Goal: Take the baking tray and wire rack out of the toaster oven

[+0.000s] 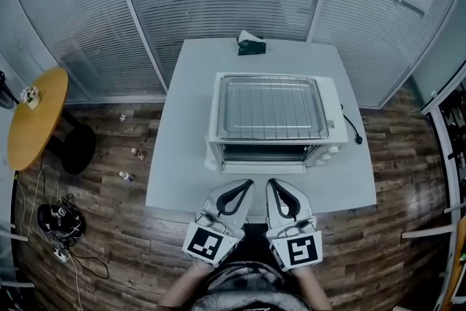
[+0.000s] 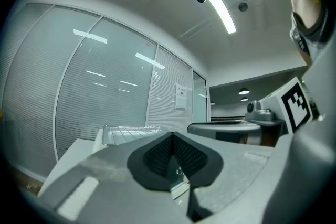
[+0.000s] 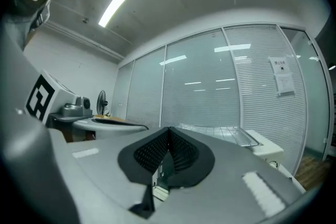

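The white table (image 1: 182,156) spread under and ahead of both pairs of jaws, its near edge lying below them. On it the toaster oven (image 1: 336,129) stood straight ahead, its front turned toward the jaws and a short way off from their tips; its chamber showed only as a dark slot, and what lay inside could not be made out. On top of the oven, higher than the jaws and beyond them, rested the baking tray (image 1: 221,110), and in that tray lay the wire rack (image 1: 273,107), flat, its bars running away from the jaws. In the left gripper view the tray (image 2: 107,136) with the rack (image 2: 131,130) sat ahead and to the left of the jaws; in the right gripper view the tray (image 3: 247,137) and rack (image 3: 220,131) sat ahead and to the right. The left gripper (image 1: 245,186) (image 2: 172,136) was pointed level at the oven's front, its jaws pressed fully together, pad against pad, with nothing between them and nothing touched. The right gripper (image 1: 272,183) (image 3: 169,131), just beside it, was likewise closed tight on nothing, its tips apart from the oven. Far past the jaws, behind the oven at the table's back edge, a small green tissue box (image 1: 251,46) stood. A black cord (image 1: 354,130) trailed from the oven's right side, ahead and to the right of the right jaws.
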